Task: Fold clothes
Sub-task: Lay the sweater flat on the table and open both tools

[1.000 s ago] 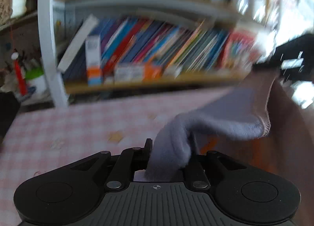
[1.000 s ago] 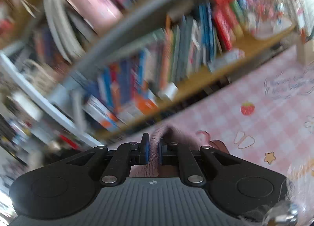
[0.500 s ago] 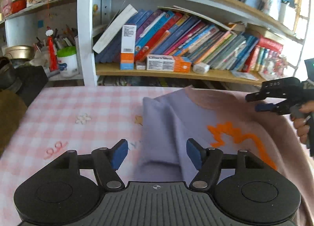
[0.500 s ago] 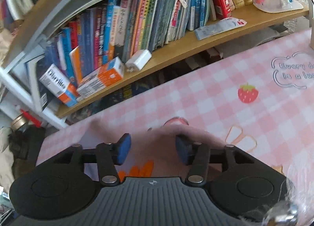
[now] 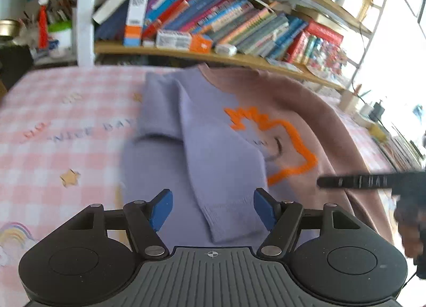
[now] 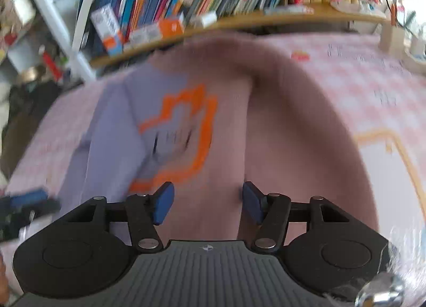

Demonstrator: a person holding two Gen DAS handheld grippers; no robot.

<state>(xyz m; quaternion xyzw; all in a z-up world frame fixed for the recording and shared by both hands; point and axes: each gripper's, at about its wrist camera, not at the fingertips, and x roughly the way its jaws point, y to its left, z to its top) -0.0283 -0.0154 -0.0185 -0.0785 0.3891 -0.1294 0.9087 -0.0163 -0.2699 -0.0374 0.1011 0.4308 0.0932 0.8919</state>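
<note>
A sweater [image 5: 266, 94], dusty pink with lavender parts and an orange outline drawing [image 5: 290, 144], lies flat on the pink checked tablecloth [image 5: 53, 120]. Its lavender sleeve [image 5: 213, 163] is folded across the front. My left gripper [image 5: 212, 200] hovers open over the sleeve's cuff, pads clear of the cloth. My right gripper [image 6: 207, 192] is over the pink half of the sweater [image 6: 279, 120]; its jaws are opening and no cloth is pinched between them. One black finger [image 5: 351, 181] of the right gripper shows at the right in the left wrist view.
A bookshelf [image 5: 213, 22] full of books stands behind the table's far edge, with a white post [image 5: 85, 14] at its left. Small items crowd the table's right end [image 5: 372, 112]. A person's hand [image 5: 410, 227] holds the right gripper.
Both grippers were shut on parts of the sweater and have let go. The sleeve now lies folded over the front. Both grippers have dropped lower, toward the sweater's near side.
</note>
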